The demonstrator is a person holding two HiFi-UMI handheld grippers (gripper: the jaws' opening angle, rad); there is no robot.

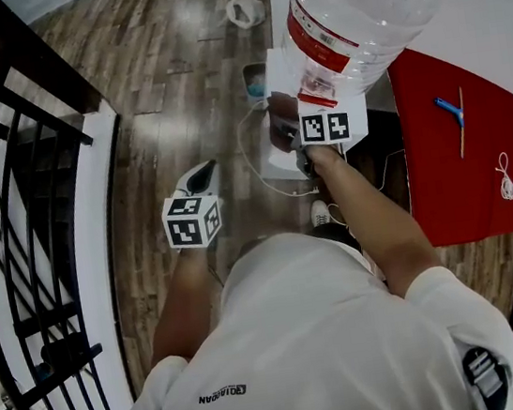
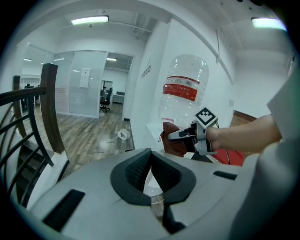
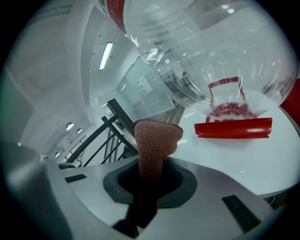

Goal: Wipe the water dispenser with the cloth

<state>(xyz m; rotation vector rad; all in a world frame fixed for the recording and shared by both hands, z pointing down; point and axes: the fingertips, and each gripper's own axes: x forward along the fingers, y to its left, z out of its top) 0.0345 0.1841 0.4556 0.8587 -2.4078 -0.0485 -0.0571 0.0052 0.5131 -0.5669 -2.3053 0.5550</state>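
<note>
The water dispenser [image 1: 281, 162] is white, with a large clear bottle [image 1: 356, 5] bearing a red label upside down on top. My right gripper [image 1: 302, 151] is shut on a reddish-brown cloth [image 3: 157, 140], held against the dispenser's white top [image 3: 234, 159] just below the bottle [image 3: 211, 51]. In the left gripper view the cloth [image 2: 174, 143] bulges out of the right gripper [image 2: 171, 137] beside the bottle [image 2: 183, 93]. My left gripper [image 1: 201, 175] hangs over the wooden floor left of the dispenser. Its jaws [image 2: 150, 154] are shut with their tips touching and nothing between them.
A black stair railing [image 1: 24, 232] runs along the left. A red surface [image 1: 462, 151] right of the dispenser carries a blue tool [image 1: 450, 110] and a white cord [image 1: 504, 176]. A white cable [image 1: 253, 167] loops on the floor. A red drip tray [image 3: 233, 127] sits under the bottle.
</note>
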